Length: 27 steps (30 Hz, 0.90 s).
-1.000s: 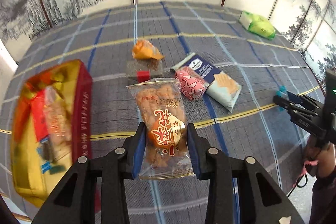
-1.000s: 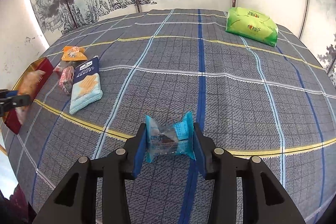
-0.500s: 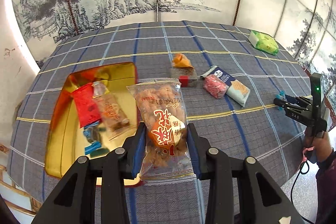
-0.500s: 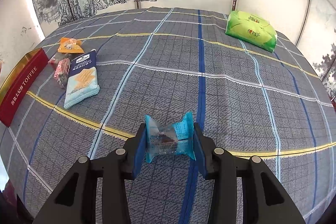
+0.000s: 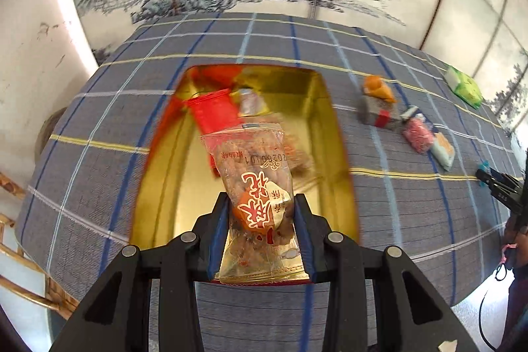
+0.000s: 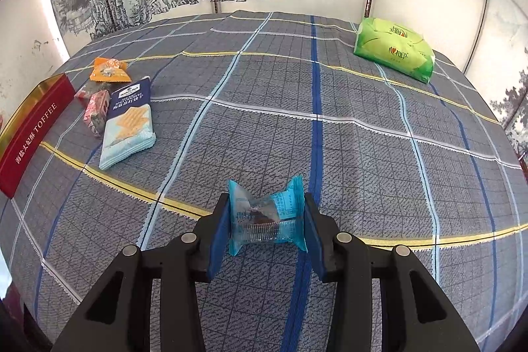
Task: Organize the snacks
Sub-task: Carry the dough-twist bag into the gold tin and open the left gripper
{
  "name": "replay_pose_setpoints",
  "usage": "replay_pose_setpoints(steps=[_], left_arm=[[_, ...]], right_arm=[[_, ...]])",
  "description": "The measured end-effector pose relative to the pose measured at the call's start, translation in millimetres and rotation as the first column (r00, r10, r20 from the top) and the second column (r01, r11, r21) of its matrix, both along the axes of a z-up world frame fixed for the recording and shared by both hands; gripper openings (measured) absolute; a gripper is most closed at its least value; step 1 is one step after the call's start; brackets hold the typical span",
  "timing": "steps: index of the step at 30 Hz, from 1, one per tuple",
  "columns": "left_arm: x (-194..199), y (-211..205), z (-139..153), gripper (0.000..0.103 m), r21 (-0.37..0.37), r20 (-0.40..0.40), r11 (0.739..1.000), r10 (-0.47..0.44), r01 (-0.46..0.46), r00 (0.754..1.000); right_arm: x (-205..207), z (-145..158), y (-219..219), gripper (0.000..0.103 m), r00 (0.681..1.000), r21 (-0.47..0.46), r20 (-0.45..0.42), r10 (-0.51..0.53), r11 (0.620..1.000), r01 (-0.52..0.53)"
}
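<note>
Snack packet is clamped in the left hand-held gripper, held above the open gold tin. Step in hand: depositing. Next move calls for lowering and releasing. Right hand-held gripper grips a blue candy over the surface.
</note>
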<state>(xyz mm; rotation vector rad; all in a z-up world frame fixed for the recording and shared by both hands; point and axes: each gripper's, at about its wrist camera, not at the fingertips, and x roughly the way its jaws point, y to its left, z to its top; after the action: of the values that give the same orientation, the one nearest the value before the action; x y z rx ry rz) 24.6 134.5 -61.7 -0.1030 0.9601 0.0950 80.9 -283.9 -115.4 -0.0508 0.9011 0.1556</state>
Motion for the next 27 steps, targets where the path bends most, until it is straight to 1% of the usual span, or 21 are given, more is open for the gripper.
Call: replay_pose_setpoints(steps=[4,13,27], left_arm=[[2,13,-6,0.034,-0.008,-0.011,1.0,0.014,-0.014,1.0],[11,-1,-13,0.034,-0.009,-0.015,0.999,-0.034,0.033,0.999],[22,-5,-24,0.034,-0.002,-0.041,0.998,-0.058,0.058,0.997]], right_arm=[[0,0,0,0.043,1.0,0.0,0.0,0.0,1.0,0.0],[0,0,1,0.043,1.0,-0.002,0.0,-0.001,1.0,0.001],[0,0,1,0.043,1.0,-0.004,0.0,-0.001,1.0,0.001]])
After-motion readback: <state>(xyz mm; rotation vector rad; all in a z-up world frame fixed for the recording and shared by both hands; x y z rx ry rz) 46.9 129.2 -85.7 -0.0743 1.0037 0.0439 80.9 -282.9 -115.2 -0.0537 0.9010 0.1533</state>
